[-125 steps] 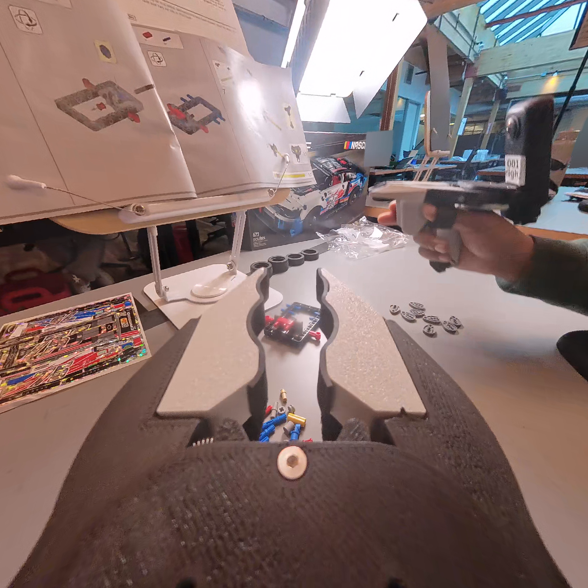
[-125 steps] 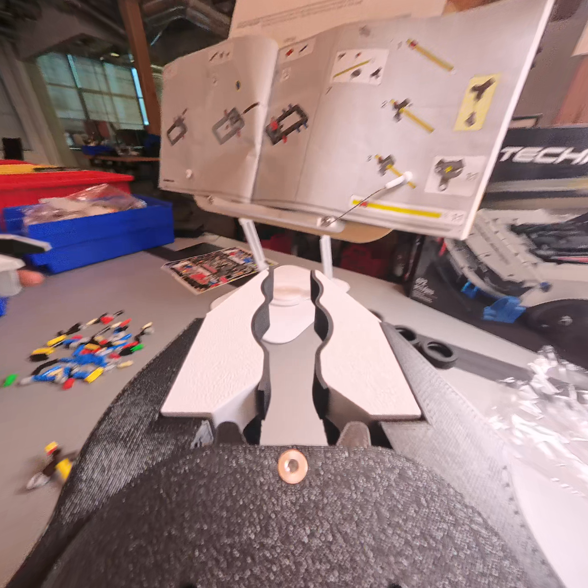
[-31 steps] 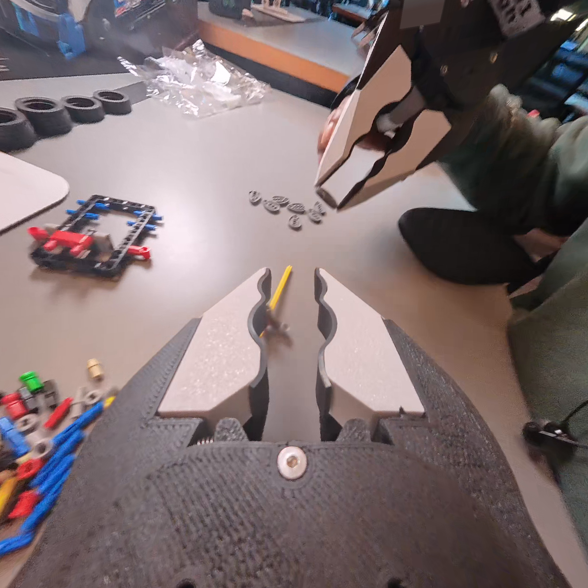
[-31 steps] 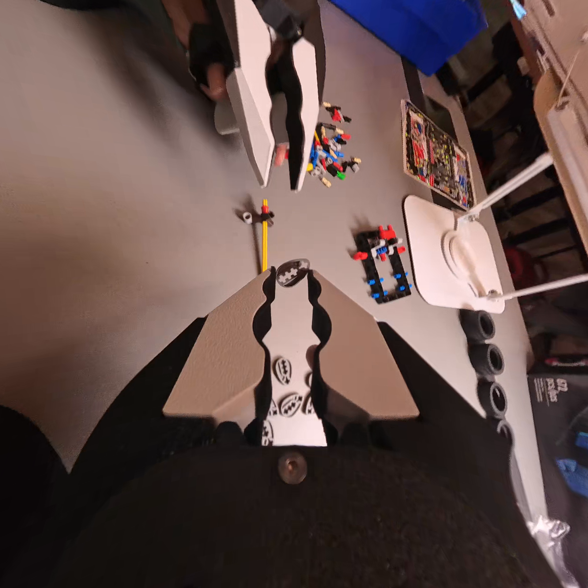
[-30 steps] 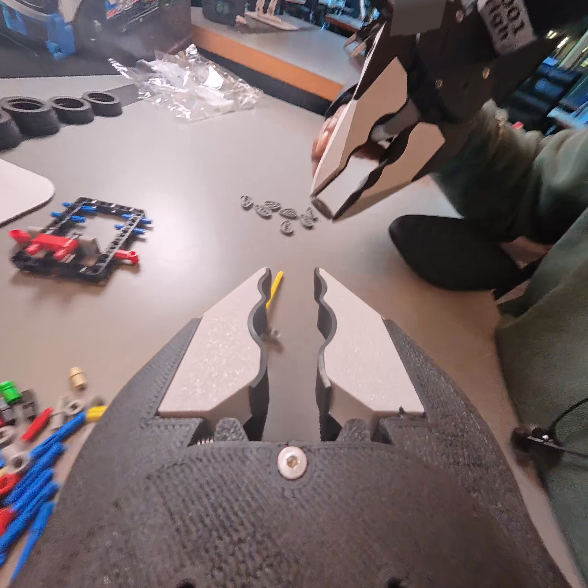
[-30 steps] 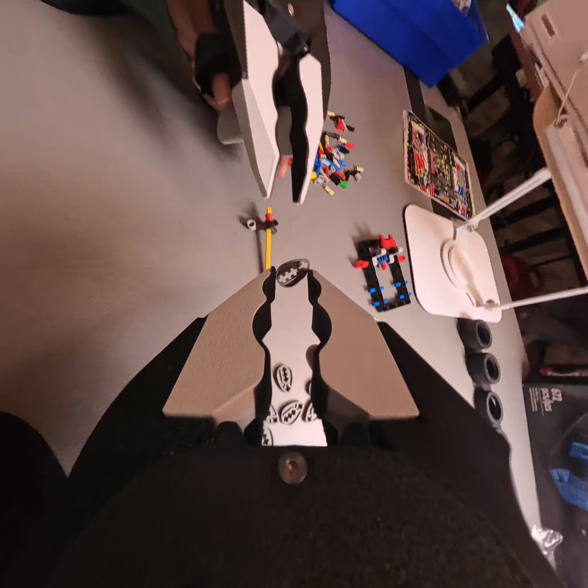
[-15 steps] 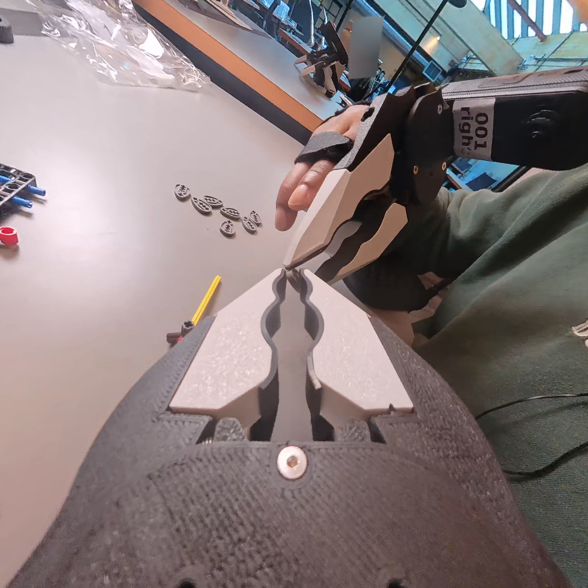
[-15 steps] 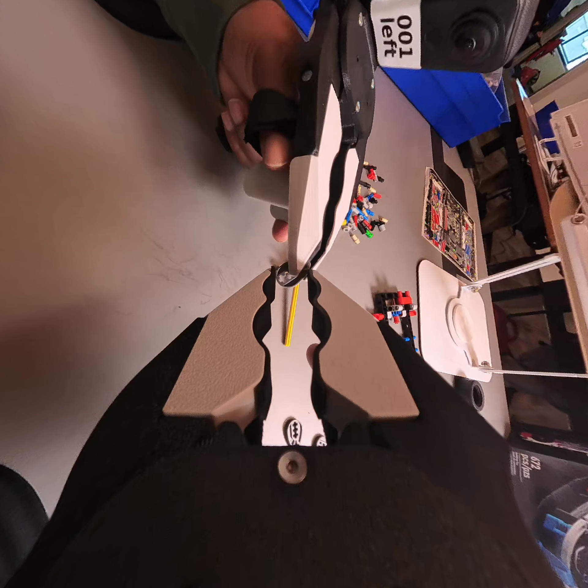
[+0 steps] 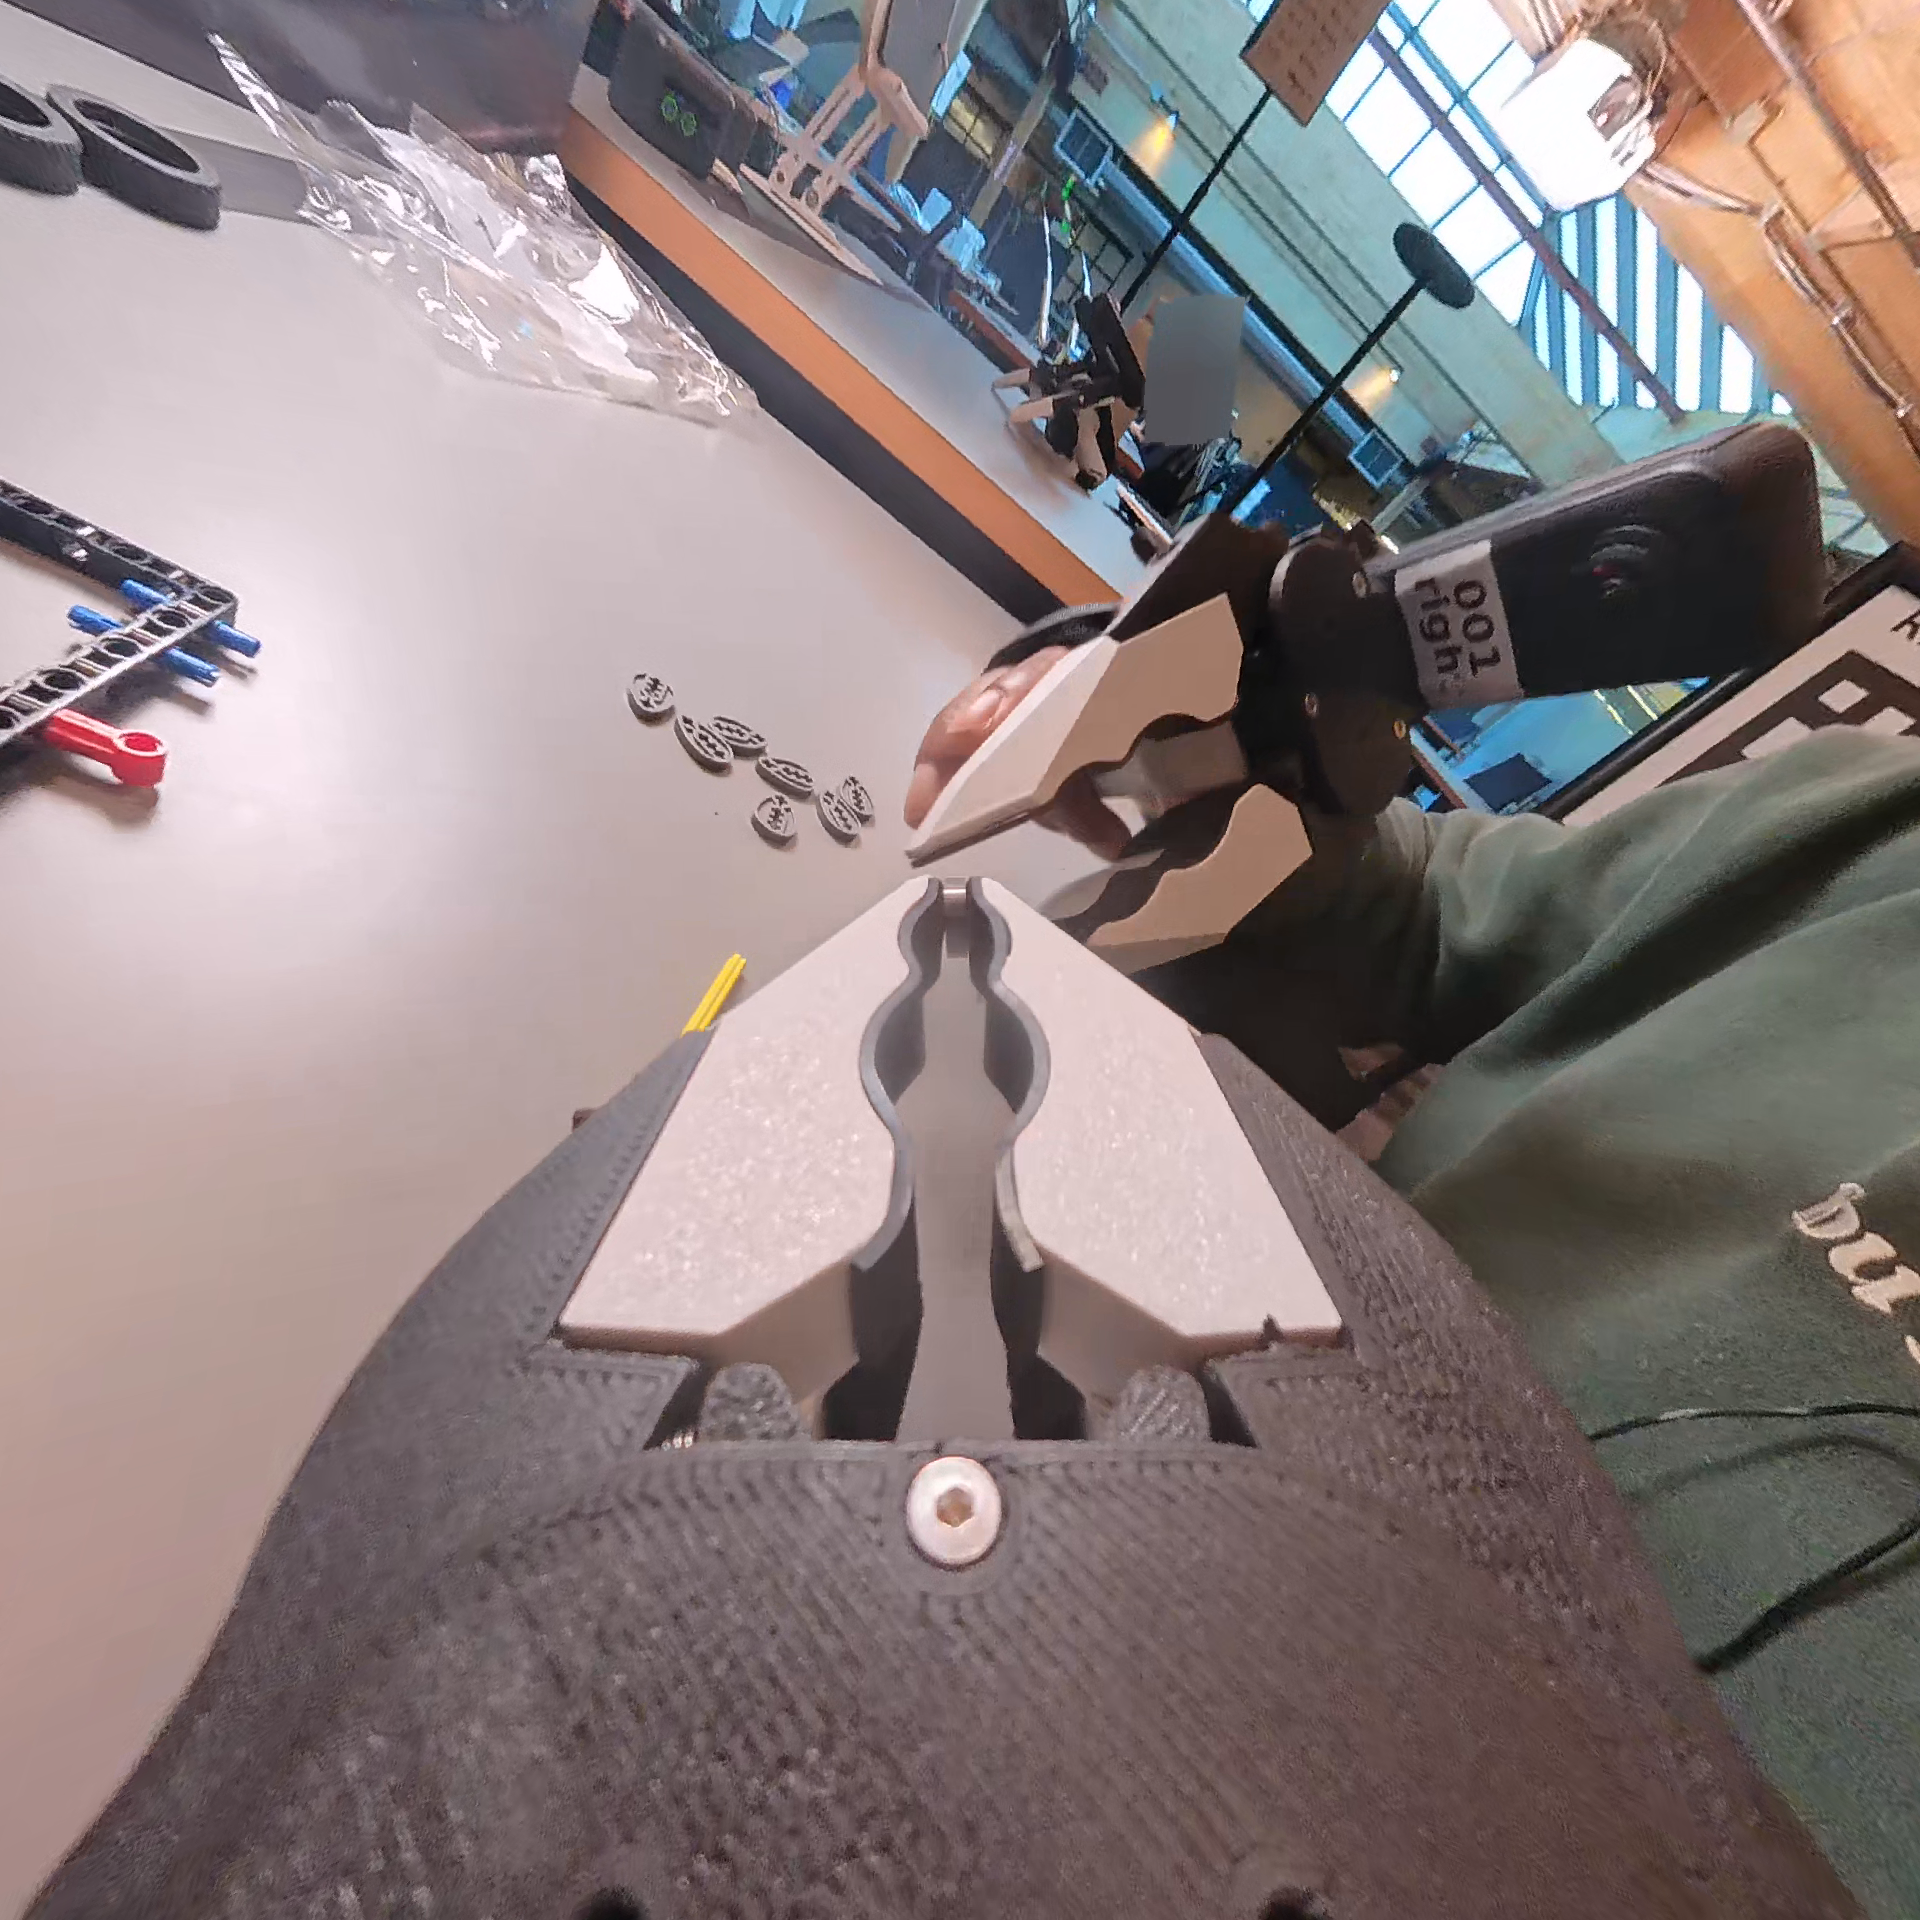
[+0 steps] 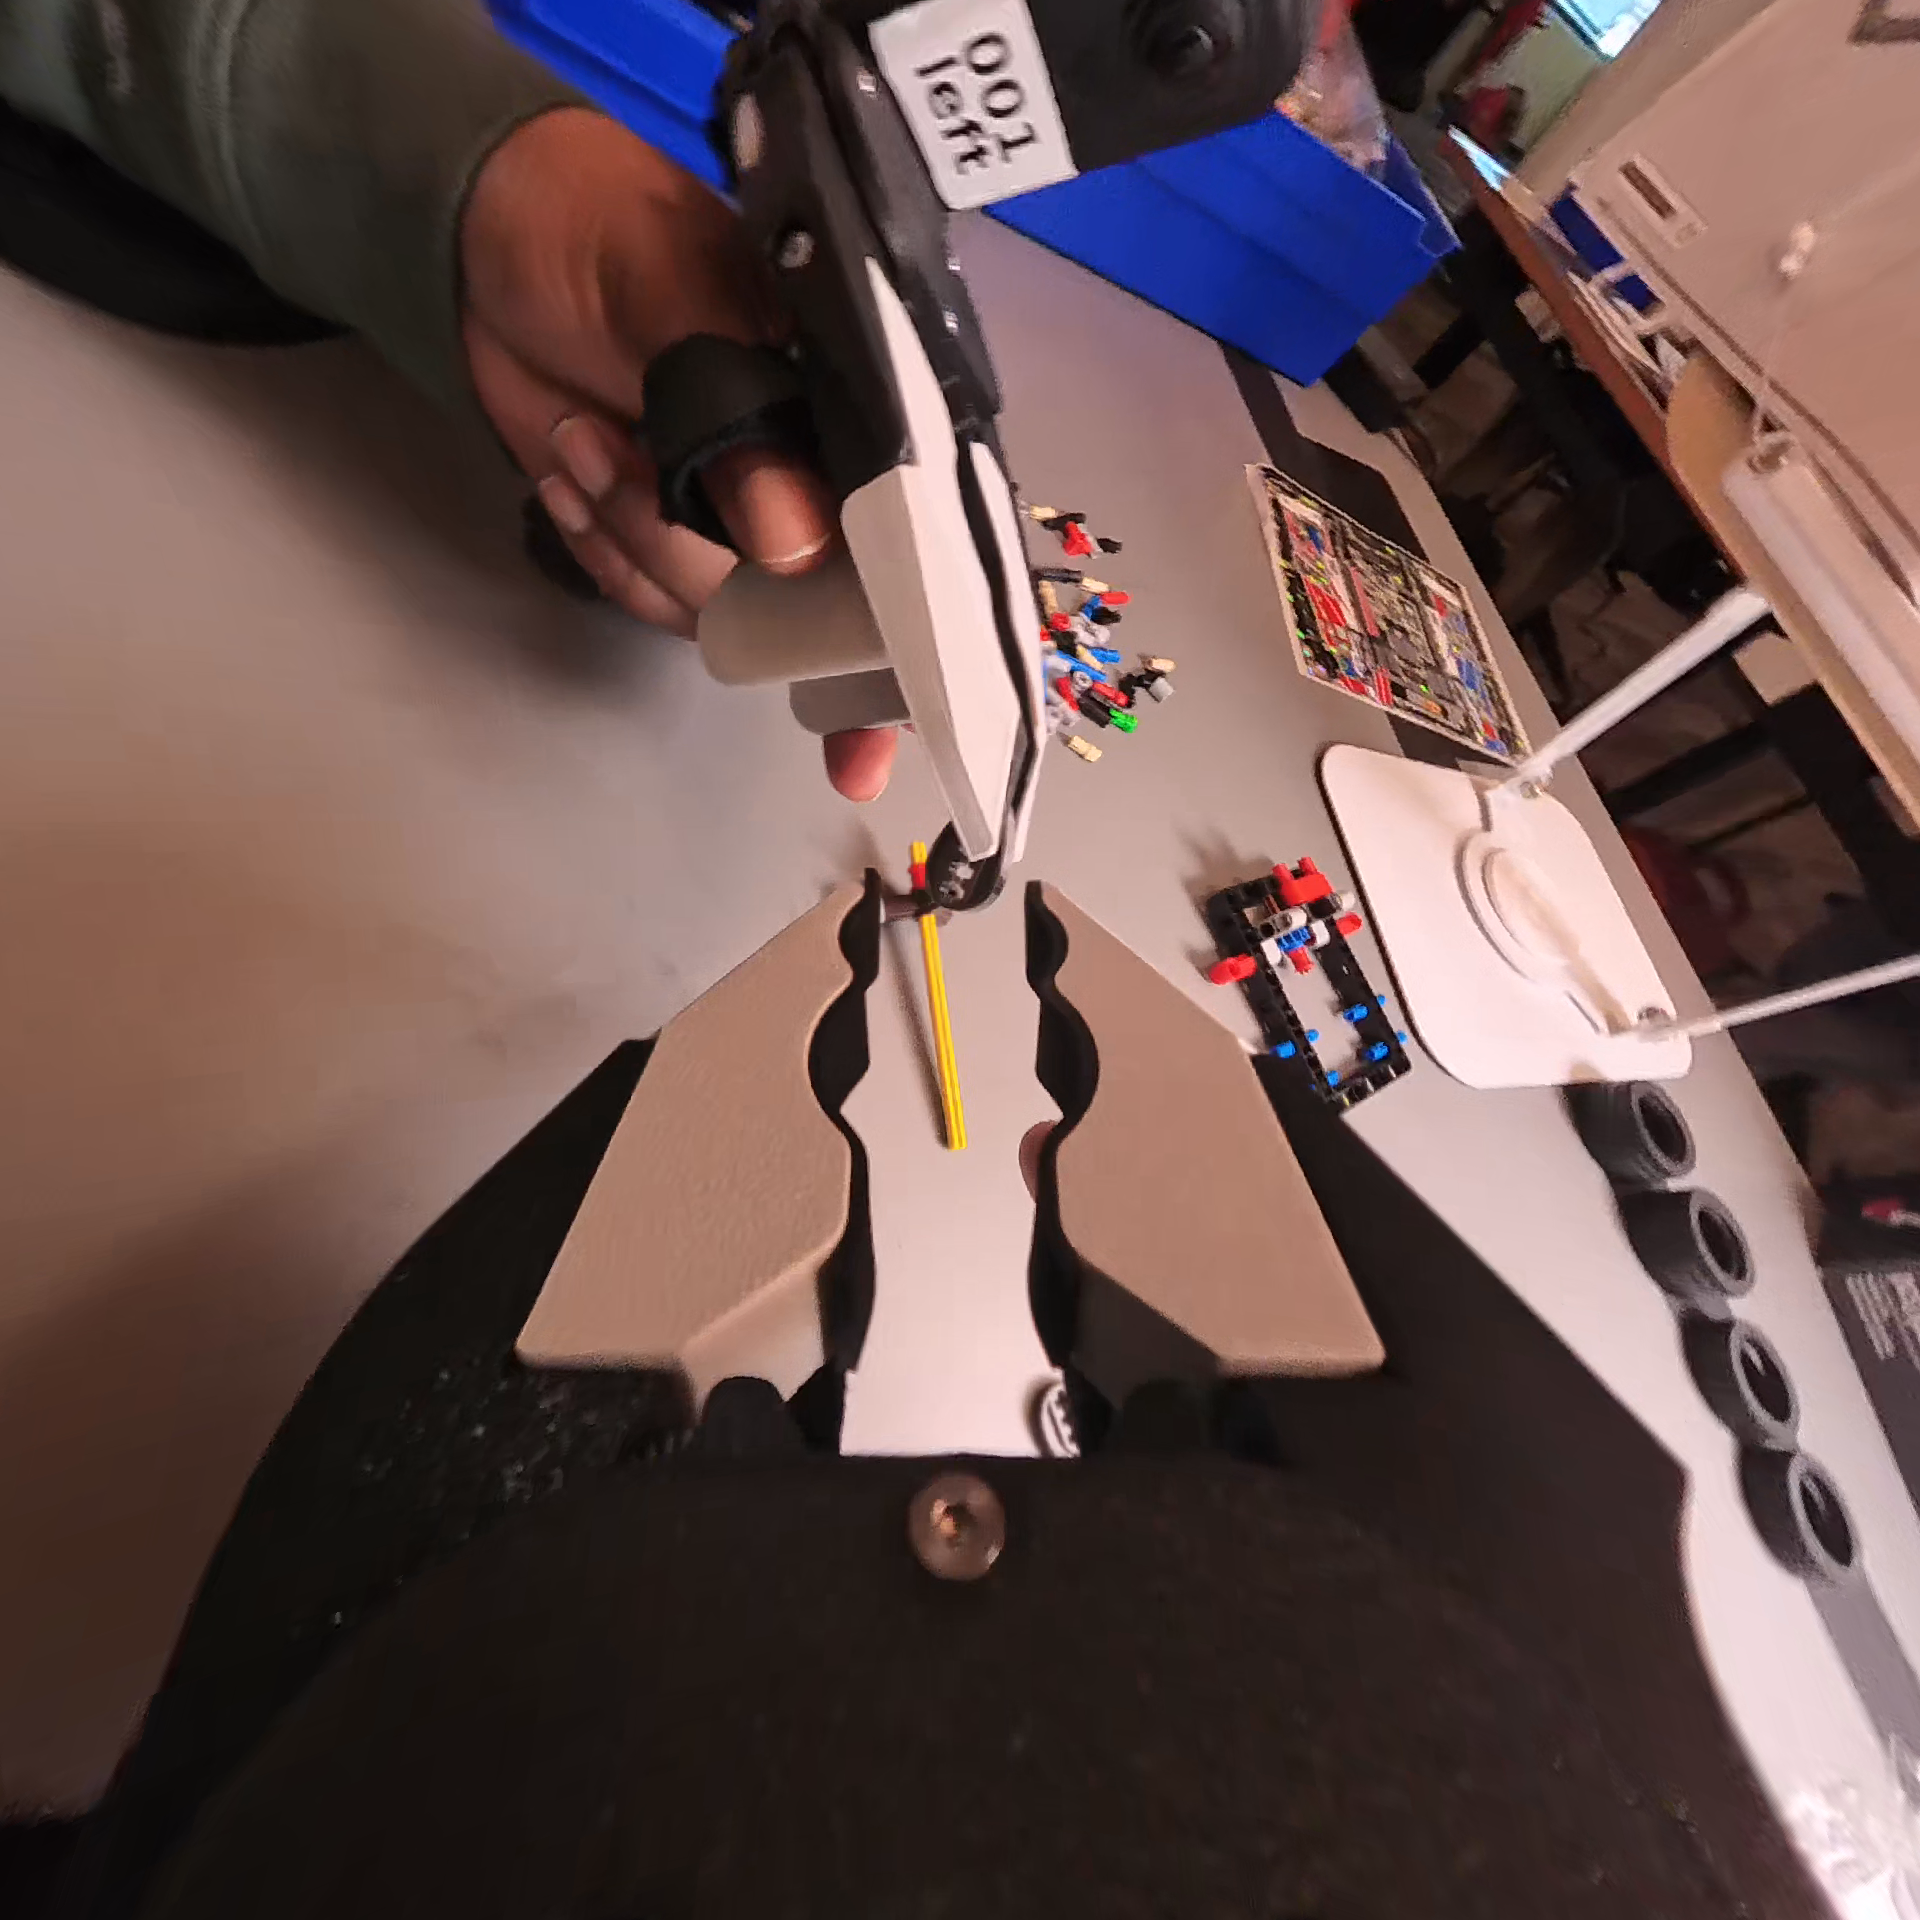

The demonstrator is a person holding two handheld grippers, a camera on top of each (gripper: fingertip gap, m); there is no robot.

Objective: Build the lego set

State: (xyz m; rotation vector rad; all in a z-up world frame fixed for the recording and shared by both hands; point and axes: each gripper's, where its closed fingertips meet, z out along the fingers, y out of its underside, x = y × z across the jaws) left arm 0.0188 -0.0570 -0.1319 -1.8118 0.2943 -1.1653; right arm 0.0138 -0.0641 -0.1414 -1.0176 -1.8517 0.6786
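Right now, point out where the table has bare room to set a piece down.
Bare table lies on the near side of the yellow axle, below the hand. Another open stretch runs between the black frame and the plastic bag. It is crowded around the loose pieces, sticker sheet and tyres.

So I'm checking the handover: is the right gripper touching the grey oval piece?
Apart. The right wrist view shows the right gripper open, the grey oval piece pinched by the left gripper.

axle (image 10: 940, 1023) on table (image 10: 312, 883), frame (image 10: 1311, 992) right

Grey oval lego piece (image 9: 954, 902) pinched upright, above table.
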